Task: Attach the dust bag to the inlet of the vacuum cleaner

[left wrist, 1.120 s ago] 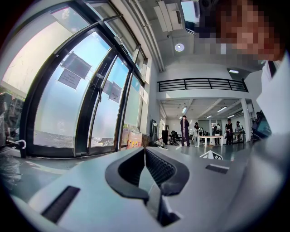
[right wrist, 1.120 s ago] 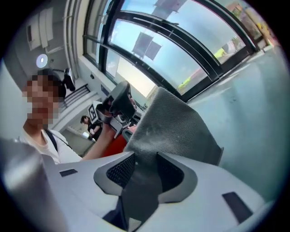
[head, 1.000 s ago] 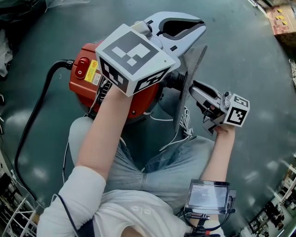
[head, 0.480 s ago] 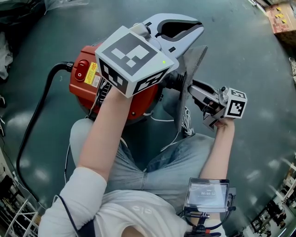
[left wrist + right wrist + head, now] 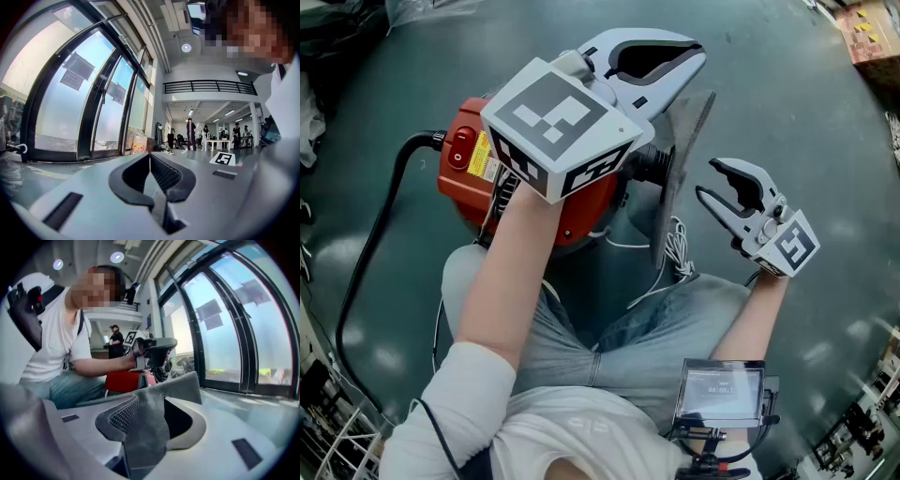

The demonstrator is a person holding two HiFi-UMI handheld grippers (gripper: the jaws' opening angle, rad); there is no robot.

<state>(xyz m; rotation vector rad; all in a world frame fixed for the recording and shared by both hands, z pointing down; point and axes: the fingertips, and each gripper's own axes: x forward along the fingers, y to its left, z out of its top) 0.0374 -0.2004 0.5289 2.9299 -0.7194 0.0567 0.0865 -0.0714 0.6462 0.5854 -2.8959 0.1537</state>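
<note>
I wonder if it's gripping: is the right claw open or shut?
Open. The right gripper's jaws have just been opening; the dust bag lies between them, a gap beside it.

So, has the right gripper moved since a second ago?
Yes: right gripper rolled and edged right, away from the vacuum; jaws have just been opening, bag fabric between them.

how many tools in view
2. The left tool, shut, is above the red vacuum cleaner. The right tool, right of the grey dust bag, has just been opening, bag cloth between its jaws. None hidden.
</note>
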